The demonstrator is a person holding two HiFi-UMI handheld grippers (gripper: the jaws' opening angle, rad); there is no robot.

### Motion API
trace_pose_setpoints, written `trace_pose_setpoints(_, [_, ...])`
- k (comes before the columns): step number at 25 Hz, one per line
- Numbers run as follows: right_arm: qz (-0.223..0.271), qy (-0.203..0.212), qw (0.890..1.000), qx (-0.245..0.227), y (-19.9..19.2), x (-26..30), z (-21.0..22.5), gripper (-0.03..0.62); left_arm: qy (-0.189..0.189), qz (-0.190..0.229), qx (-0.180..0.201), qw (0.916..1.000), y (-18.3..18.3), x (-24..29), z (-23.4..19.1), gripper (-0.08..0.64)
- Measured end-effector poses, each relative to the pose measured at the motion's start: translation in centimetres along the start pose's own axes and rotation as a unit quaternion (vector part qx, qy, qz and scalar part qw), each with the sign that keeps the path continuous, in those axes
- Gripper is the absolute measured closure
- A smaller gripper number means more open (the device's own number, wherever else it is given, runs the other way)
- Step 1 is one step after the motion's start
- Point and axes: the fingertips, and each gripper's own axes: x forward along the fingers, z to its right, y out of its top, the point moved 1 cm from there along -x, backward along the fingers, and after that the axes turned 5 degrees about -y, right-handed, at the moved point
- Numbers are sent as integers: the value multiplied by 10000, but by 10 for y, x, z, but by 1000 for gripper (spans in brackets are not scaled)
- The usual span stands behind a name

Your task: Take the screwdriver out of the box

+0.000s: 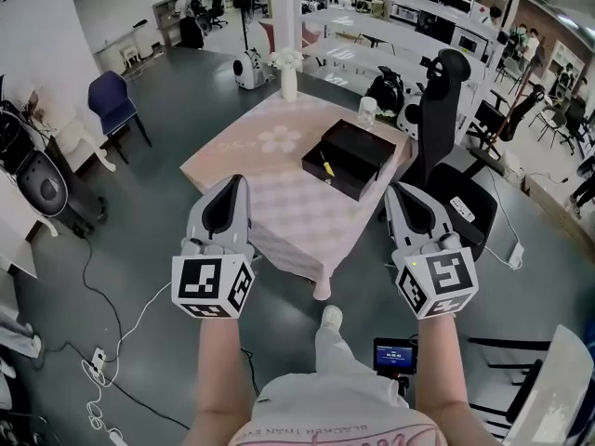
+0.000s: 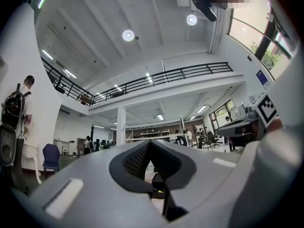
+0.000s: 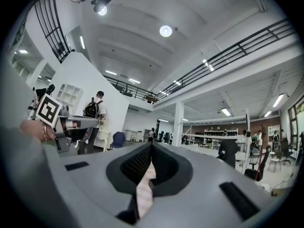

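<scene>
Screwdriver [image 1: 327, 167] apparently in box [image 1: 344, 184], well beyond left gripper [image 1: 232, 184] and right gripper [image 1: 402, 193], fingers together

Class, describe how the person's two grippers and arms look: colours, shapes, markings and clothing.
Both the left gripper and right gripper are smooth, light grey and taper to a point, with black ribbed pads inside. Each carries a white cube printed with black square markers. The forearms are bare; the person wears a pale pink top with dark lettering.

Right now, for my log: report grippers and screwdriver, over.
Left gripper, right gripper: jaws shut, empty, short of the table. Screwdriver lying in open black box. Nothing blocking the approach.
</scene>
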Motion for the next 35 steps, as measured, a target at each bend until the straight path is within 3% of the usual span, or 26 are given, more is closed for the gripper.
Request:
trace_pose_setpoints(13, [69, 444, 9988, 214, -24, 152, 73, 586, 266, -208, 49, 9994, -38, 143, -40, 549])
trace_pose_setpoints(22, [-189, 801, 9953, 513, -50, 225, 100, 581, 553, -369, -37, 9978, -64, 202, -64, 549])
trace_pose_setpoints(27, [-417, 967, 9911, 811, -65, 250, 105, 334, 584, -467, -30, 9972, -73, 221, -70, 549])
trace_pose_setpoints(30, [-586, 1008, 9881, 999, -73, 260, 105, 296, 566, -520, -28, 9970, -77, 227, -73, 549])
trace_pose_setpoints(35, [-776, 970, 9857, 1139, -88, 273, 104, 296, 521, -627, -71, 9966, -90, 234, -80, 549])
